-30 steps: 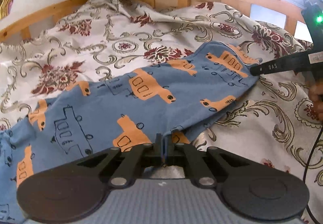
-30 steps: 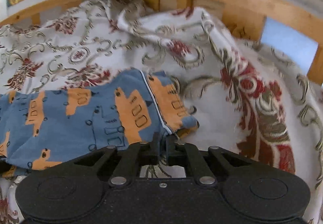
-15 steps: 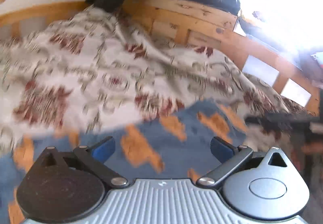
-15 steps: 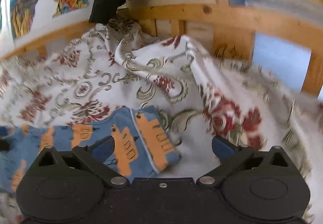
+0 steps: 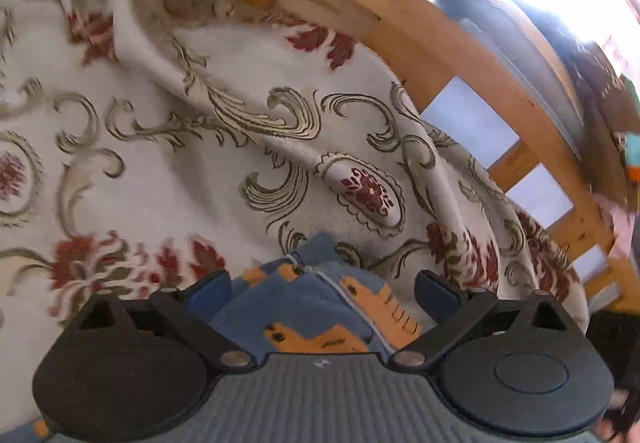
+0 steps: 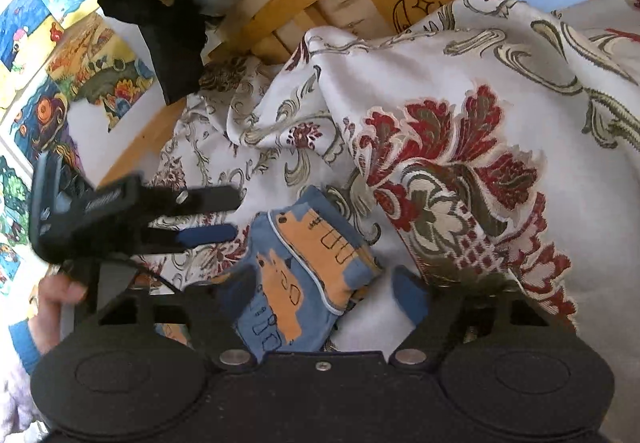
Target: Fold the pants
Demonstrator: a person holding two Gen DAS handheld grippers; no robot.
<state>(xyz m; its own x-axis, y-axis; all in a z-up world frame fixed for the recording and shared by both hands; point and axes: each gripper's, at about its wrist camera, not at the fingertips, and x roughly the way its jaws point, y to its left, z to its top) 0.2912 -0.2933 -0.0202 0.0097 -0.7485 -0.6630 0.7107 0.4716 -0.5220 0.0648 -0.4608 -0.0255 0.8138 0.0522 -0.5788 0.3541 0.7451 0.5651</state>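
Lying folded on the floral bedspread (image 5: pixel 168 147) near the wooden bed rail (image 5: pixel 400 27): blue pants (image 6: pixel 304 267) with orange prints. Left gripper (image 5: pixel 322 289) and right gripper (image 6: pixel 326 291) spread wide above them, holding nothing.

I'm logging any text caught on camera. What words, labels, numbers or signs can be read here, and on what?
Left gripper, side of its arm: a light-lettered label, too blurred to read.
Wooden bed frame: a drawn crescent moon and star, no words.
Wall pictures: artwork only, no legible text.
Pants: orange vehicle print, no lettering.
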